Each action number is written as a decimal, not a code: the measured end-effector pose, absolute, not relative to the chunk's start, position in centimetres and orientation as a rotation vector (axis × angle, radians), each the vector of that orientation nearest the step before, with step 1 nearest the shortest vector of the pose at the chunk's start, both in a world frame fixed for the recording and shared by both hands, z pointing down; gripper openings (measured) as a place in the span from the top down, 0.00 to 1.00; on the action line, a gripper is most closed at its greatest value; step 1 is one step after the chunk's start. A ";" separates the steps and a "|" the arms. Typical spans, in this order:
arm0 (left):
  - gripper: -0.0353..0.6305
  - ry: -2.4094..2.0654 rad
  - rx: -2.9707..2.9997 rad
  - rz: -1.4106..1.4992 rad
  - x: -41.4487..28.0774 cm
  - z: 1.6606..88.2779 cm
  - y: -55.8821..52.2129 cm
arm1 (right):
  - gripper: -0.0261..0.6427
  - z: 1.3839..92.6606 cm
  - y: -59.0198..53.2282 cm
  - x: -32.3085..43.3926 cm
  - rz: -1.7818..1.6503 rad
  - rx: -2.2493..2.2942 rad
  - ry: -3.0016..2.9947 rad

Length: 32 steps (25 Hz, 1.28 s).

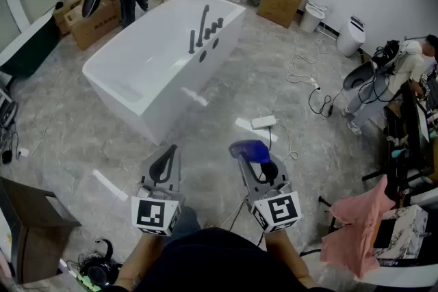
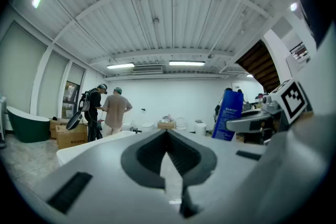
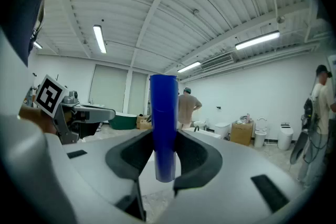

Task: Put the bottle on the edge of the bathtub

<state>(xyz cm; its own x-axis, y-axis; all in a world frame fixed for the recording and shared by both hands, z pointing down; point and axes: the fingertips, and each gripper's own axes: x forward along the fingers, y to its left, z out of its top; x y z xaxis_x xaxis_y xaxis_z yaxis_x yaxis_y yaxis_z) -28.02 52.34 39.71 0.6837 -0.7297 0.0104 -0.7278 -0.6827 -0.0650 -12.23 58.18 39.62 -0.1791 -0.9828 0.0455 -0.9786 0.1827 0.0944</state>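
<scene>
The blue bottle (image 3: 164, 128), a tall straight cylinder, stood upright, pinched between the right gripper's (image 1: 250, 158) fingers above the floor (image 1: 82, 140). Beside it, the left gripper (image 1: 170, 150) had its fingers pressed together on nothing. Ahead lay open grey floor, a white power strip (image 1: 263, 122) to the right, then the white bathtub (image 1: 179, 96) with its broad flat rim and dark faucet set (image 1: 204, 31)

Left hand-held gripper (image 1: 170, 150) level, jaws together; right hand-held gripper (image 1: 248, 152) level, seemingly gripping.
</scene>
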 end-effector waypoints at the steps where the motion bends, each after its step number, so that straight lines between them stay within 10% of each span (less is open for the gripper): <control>1: 0.95 1.226 -2.838 -0.055 -27.6 39.6 53.9 | 0.74 39.7 59.3 -12.0 -0.053 1.943 -2.339; 19: 0.95 1.216 -2.805 -0.077 -27.5 38.7 57.5 | 0.74 38.3 62.6 -13.5 -0.121 1.915 -2.386; 32: 0.95 0.960 -2.919 -0.012 -26.6 37.9 40.7 | 0.74 36.5 47.8 -13.6 -0.123 2.059 -2.285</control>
